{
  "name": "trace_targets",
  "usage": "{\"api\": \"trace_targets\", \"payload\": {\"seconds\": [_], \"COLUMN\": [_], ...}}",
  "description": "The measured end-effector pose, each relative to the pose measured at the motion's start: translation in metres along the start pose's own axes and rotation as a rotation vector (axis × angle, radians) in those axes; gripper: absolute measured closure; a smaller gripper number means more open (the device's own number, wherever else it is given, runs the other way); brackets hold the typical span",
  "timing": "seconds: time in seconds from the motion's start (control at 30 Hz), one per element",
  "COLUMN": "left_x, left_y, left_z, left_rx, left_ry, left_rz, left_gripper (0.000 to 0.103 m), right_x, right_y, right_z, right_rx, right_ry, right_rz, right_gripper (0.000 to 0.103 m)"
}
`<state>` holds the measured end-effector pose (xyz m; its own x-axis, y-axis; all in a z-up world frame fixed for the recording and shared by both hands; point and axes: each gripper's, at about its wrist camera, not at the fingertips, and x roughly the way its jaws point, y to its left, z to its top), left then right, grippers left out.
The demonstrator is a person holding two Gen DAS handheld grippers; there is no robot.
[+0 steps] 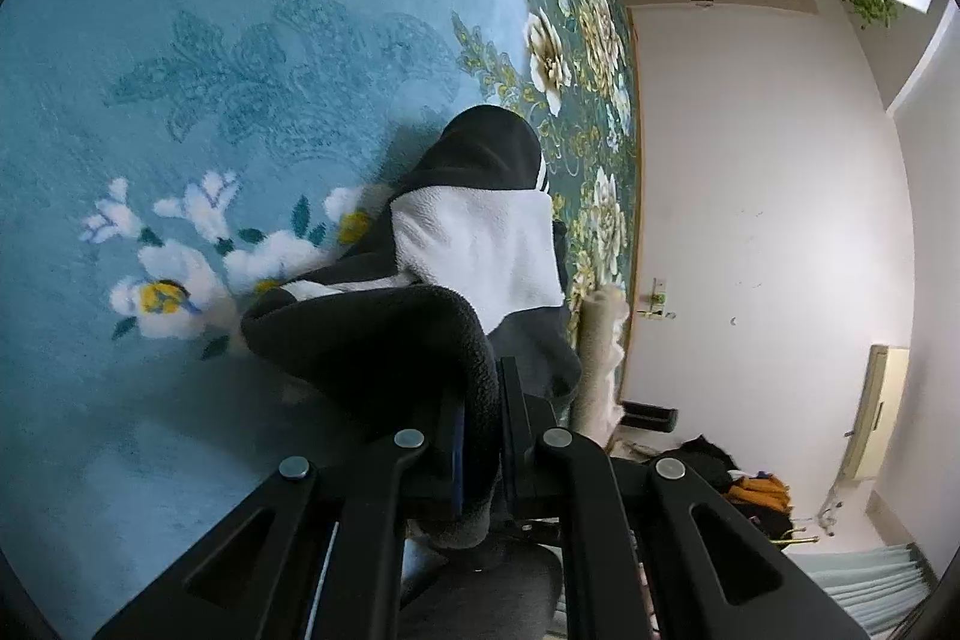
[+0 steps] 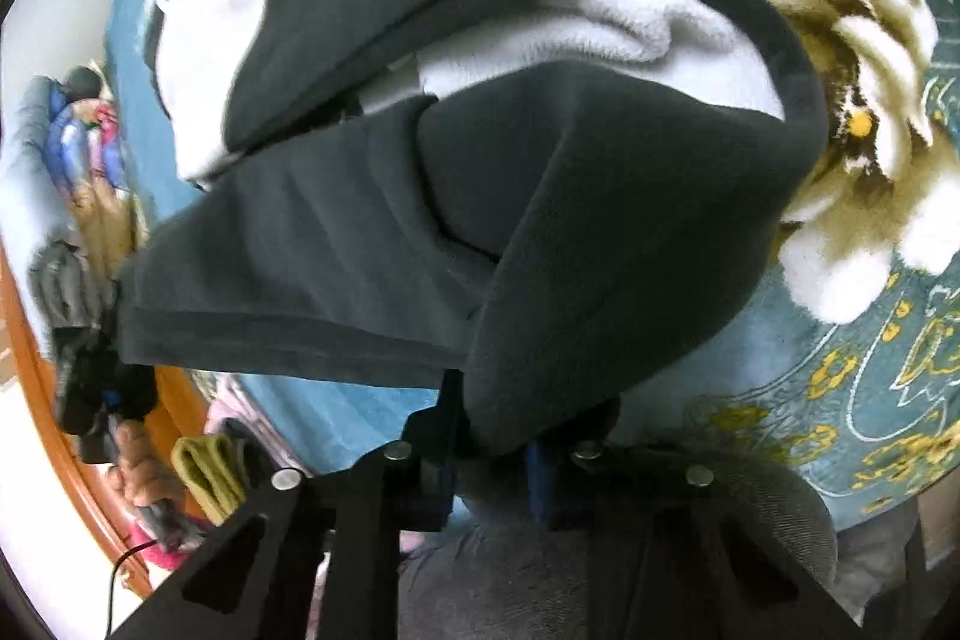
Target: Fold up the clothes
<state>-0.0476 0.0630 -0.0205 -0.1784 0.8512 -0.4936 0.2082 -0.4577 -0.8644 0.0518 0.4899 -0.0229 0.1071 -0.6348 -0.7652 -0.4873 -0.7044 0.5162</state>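
Fleece over a teal floral blanket, both grippers pinching it.

The blanket [image 1: 180, 10] spreads beneath the black-and-white fleece [image 1: 474, 244]. The left gripper [image 1: 480, 430] is pressed onto a black fold, the right gripper [image 2: 492, 436] onto another. Only the right view shows a clothes pile [image 2: 90, 148]; only the left shows the wall [image 1: 768, 172] and a rolled towel [image 1: 600, 358].

Left gripper [image 1: 480, 436] pinches black-and-white fleece garment [image 1: 474, 244] over blue floral carpet [image 1: 180, 40].
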Motion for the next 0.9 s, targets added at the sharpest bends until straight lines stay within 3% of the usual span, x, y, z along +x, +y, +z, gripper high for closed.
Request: {"api": "trace_targets", "payload": {"seconds": [0.1,0.13,0.23,0.3,0.4,0.43,0.47,0.5,0.53,0.6,0.63,0.77,0.83,0.9], "left_x": [-0.005,-0.006,0.005,0.018,0.047,0.055,0.061,0.062,0.06,0.054,0.05,0.055,0.07,0.083], "left_y": [-0.002,-0.003,-0.013,-0.017,-0.013,-0.009,-0.004,-0.003,-0.007,-0.016,-0.021,-0.042,-0.046,-0.037], "left_z": [0.004,0.008,0.046,0.071,0.105,0.112,0.117,0.119,0.118,0.116,0.115,0.105,0.1,0.101], "left_rx": [-0.015,-0.032,-0.125,-0.195,-0.314,-0.364,-0.415,-0.443,-0.425,-0.368,-0.317,-0.001,0.142,0.157], "left_ry": [0.001,-0.003,-0.054,-0.082,-0.107,-0.112,-0.116,-0.123,-0.133,-0.152,-0.153,-0.108,-0.067,-0.034], "left_rz": [-0.037,-0.059,-0.094,-0.116,-0.148,-0.169,-0.194,-0.206,-0.214,-0.23,-0.198,0.173,0.382,0.425], "left_gripper": [0.095,0.095,0.095,0.095,0.09,0.087,0.076,0.065,0.062,0.058,0.057,0.048,0.048,0.043], "right_x": [-0.026,-0.043,-0.102,-0.119,-0.104,-0.098,-0.097,-0.098,-0.101,-0.109,-0.114,-0.13,-0.122,-0.111], "right_y": [-0.016,-0.026,-0.063,-0.09,-0.116,-0.12,-0.123,-0.125,-0.126,-0.124,-0.122,-0.106,-0.096,-0.086], "right_z": [-0.001,0.002,0.027,0.052,0.076,0.08,0.081,0.08,0.079,0.076,0.074,0.076,0.085,0.098], "right_rx": [0.058,0.091,0.206,0.32,0.498,0.543,0.561,0.556,0.532,0.47,0.427,0.25,0.194,0.156], "right_ry": [-0.031,-0.064,-0.277,-0.377,-0.399,-0.401,-0.41,-0.425,-0.438,-0.459,-0.472,-0.527,-0.51,-0.501], "right_rz": [0.289,0.424,0.727,0.787,0.858,0.869,0.869,0.87,0.861,0.814,0.749,0.408,0.325,0.302], "right_gripper": [0.092,0.092,0.092,0.092,0.088,0.084,0.081,0.071,0.058,0.052,0.052,0.052,0.052,0.052]}}
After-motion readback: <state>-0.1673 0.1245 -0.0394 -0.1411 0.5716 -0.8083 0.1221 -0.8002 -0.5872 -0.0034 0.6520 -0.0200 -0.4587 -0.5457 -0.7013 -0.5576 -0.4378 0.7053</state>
